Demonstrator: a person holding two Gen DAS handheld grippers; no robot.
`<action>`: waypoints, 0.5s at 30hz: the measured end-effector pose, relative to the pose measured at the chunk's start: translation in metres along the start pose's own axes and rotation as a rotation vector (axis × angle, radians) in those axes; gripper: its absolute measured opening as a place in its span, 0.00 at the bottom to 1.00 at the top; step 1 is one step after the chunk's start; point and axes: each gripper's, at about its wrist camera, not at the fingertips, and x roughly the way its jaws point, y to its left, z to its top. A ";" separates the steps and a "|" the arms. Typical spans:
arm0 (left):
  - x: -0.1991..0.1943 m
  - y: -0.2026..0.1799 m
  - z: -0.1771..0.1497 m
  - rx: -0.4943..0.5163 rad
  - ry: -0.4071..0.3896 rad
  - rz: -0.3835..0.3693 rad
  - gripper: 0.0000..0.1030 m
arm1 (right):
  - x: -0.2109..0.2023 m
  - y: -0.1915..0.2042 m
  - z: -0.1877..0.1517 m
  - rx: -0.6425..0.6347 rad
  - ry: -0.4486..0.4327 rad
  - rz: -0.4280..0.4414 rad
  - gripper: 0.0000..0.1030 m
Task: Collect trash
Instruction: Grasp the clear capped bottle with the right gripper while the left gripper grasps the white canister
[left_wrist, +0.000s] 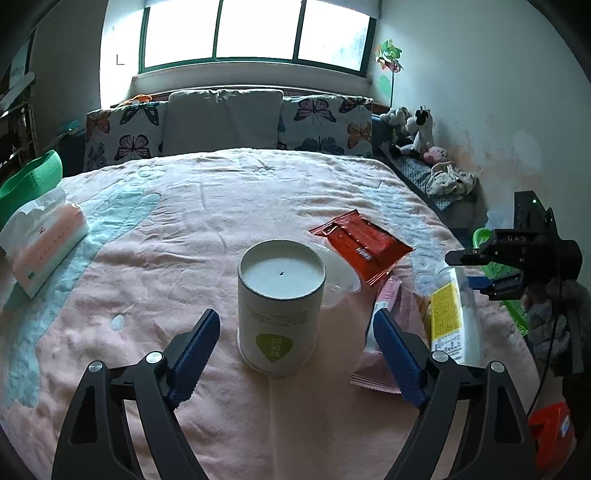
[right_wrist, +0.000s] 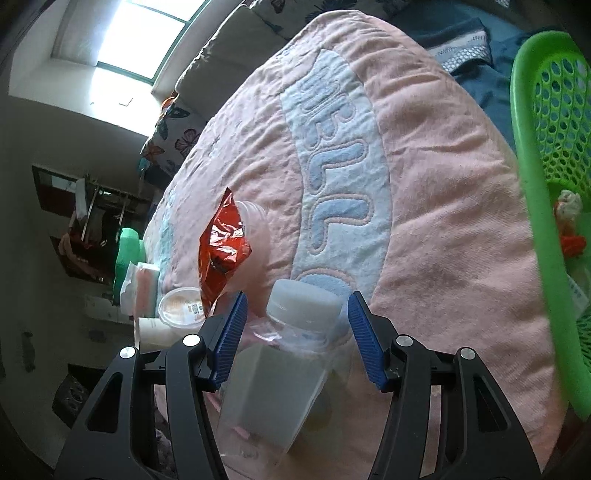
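A white cylindrical can (left_wrist: 280, 306) with a green leaf mark stands upright on the pink bedspread (left_wrist: 221, 206). My left gripper (left_wrist: 295, 347) is open, its blue pads on either side of the can with gaps. To the right lie a red wrapper (left_wrist: 364, 245), a clear plastic lid (left_wrist: 341, 278), a pink wrapper (left_wrist: 386, 306) and a clear bottle (left_wrist: 452, 317) with a yellow label. My right gripper (right_wrist: 295, 332) is closed around that bottle (right_wrist: 280, 373); the white cap points away and the pads sit against its clear sides.
A green perforated basket (right_wrist: 546, 147) with some trash inside stands beside the bed at the right. A tissue pack (left_wrist: 44, 243) and a green container (left_wrist: 33, 181) sit at the bed's left edge. Pillows (left_wrist: 221, 118) and soft toys (left_wrist: 413, 133) line the far end.
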 end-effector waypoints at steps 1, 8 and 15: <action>0.003 0.001 0.000 -0.002 0.005 0.001 0.80 | 0.001 -0.002 0.000 0.008 0.005 0.006 0.52; 0.018 0.005 0.002 -0.003 0.016 0.017 0.80 | 0.003 -0.007 0.000 0.023 0.020 0.027 0.42; 0.029 0.009 0.006 -0.005 0.008 0.016 0.81 | -0.016 0.011 -0.007 -0.051 -0.033 0.057 0.42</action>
